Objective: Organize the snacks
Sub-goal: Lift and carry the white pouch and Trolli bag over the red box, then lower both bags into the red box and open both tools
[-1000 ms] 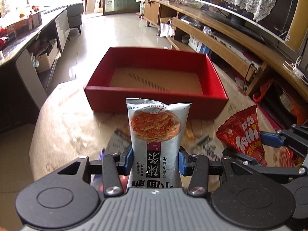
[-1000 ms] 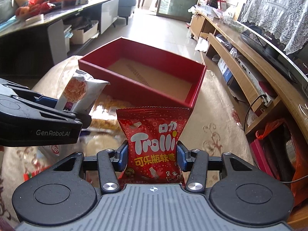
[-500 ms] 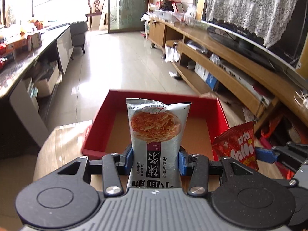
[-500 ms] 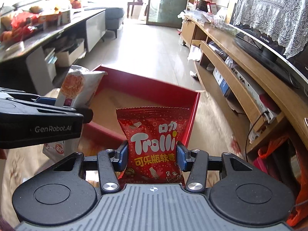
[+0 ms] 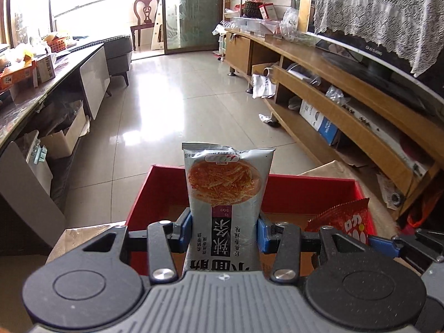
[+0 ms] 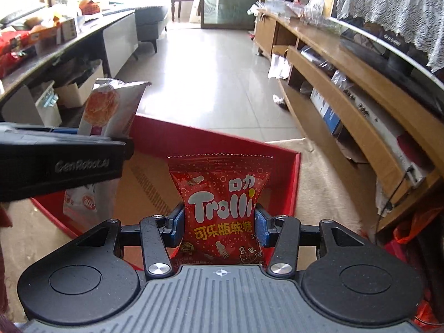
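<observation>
- both claws have moved forward since 1 s ago: the red box (image 5: 358, 191) was ahead on the bench, now it sits right under both packets.
- left claw (image 5: 224, 231) clamped tight on grey spicy-strip packet (image 5: 226, 194), "hot" logo, chinese text.
- right claw (image 6: 219, 223) pinching red candy bag (image 6: 220, 208), reads "trolli".
- left claw body reads "genrobot.ai".

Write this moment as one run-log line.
left gripper: shut on silver spicy-strip packet | right gripper: shut on red Trolli gummy bag | both above red cardboard box
</observation>
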`<action>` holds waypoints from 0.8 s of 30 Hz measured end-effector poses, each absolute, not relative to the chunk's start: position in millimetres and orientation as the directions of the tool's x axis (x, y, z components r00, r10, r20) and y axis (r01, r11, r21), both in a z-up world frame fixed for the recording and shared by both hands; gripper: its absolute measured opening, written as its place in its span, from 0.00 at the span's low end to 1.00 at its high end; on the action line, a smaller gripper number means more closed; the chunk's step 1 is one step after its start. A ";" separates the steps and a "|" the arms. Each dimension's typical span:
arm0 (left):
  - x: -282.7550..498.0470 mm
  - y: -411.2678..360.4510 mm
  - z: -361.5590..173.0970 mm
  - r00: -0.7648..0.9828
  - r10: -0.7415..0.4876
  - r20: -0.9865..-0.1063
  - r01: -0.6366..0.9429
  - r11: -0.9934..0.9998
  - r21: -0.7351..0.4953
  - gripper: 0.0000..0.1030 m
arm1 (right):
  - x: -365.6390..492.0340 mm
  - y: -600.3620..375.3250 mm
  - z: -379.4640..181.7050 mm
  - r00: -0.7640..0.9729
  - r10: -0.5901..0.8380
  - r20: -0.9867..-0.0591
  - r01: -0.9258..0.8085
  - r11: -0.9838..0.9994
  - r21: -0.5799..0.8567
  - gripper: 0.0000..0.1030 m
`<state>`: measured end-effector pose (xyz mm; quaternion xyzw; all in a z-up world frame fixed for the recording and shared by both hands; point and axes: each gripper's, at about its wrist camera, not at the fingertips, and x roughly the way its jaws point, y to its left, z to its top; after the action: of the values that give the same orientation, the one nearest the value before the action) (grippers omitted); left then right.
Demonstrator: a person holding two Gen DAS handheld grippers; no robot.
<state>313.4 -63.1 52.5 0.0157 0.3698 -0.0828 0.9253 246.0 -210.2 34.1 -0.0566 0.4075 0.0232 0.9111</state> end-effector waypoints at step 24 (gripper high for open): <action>314.7 -58.4 -16.1 0.566 -0.007 -0.825 0.175 0.978 0.112 0.43 | 260.8 -190.5 -5.6 0.590 -0.029 -0.807 -0.138 0.981 -0.136 0.61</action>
<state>314.7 -58.4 -16.1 0.0906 0.4632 -0.0517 0.8801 260.8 -190.5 -5.6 -0.0923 0.4516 0.0309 0.8869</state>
